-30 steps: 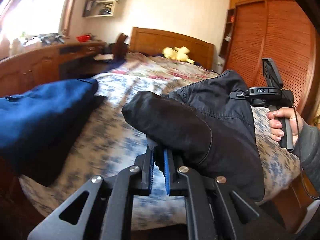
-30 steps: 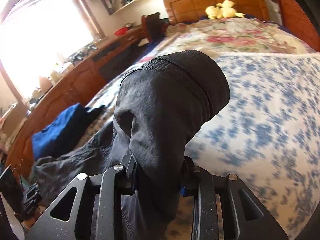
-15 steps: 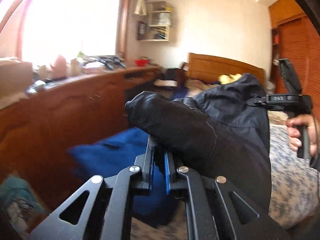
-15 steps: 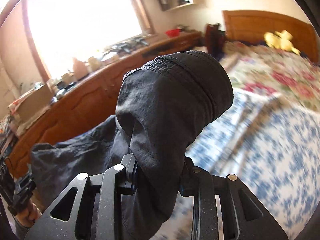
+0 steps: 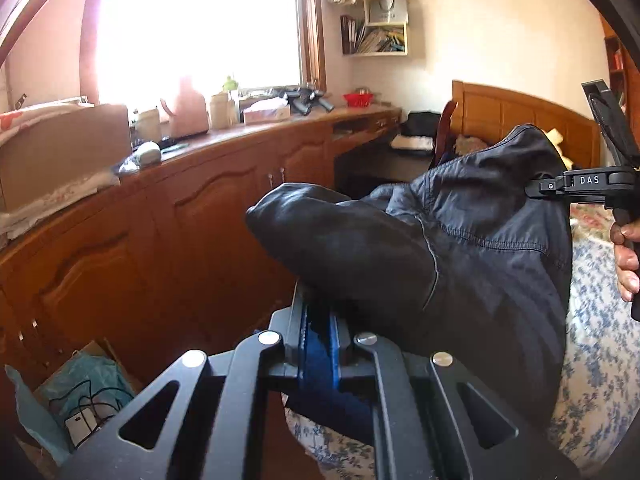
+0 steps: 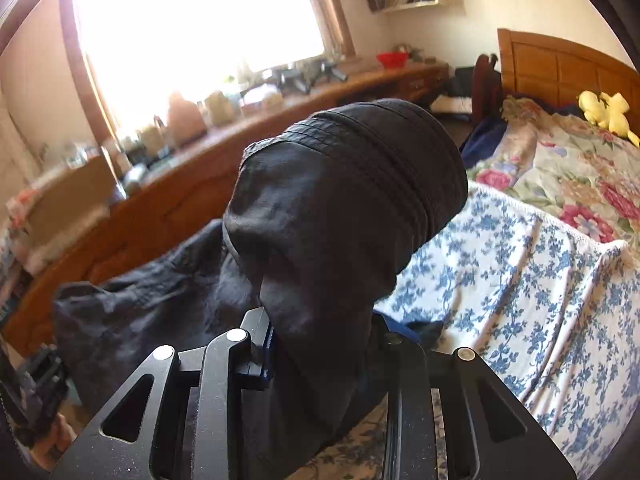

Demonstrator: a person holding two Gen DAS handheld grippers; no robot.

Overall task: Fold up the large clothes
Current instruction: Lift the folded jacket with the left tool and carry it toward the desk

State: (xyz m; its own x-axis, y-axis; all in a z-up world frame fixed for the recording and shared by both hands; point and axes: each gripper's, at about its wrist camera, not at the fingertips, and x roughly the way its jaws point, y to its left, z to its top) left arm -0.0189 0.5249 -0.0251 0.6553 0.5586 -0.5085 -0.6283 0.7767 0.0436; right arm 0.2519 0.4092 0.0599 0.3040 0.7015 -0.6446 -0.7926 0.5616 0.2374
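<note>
A dark grey jacket [image 5: 472, 248] hangs in the air between both grippers, beside the bed. My left gripper [image 5: 318, 320] is shut on a thin fold of it, which bulges over the blue pads. In the right wrist view my right gripper [image 6: 324, 344] is shut on a thick bunch of the jacket [image 6: 344, 208], its ribbed cuff bulging over the jaws. The rest of the cloth sags to the lower left. The right gripper [image 5: 600, 184] also shows at the left wrist view's right edge, held by a hand [image 5: 626, 256].
The bed [image 6: 520, 280] with blue-flowered and rose-patterned covers lies at right, a yellow soft toy [image 6: 604, 112] by the wooden headboard. A long wooden cabinet [image 5: 160, 240] crowded with things runs under the bright window. A cardboard box [image 5: 80, 392] with cables stands on the floor.
Both grippers have swung away from the bed toward the cabinet and window, lifting the jacket with them. The blue garment has left the left wrist view. Neither grip has changed.
</note>
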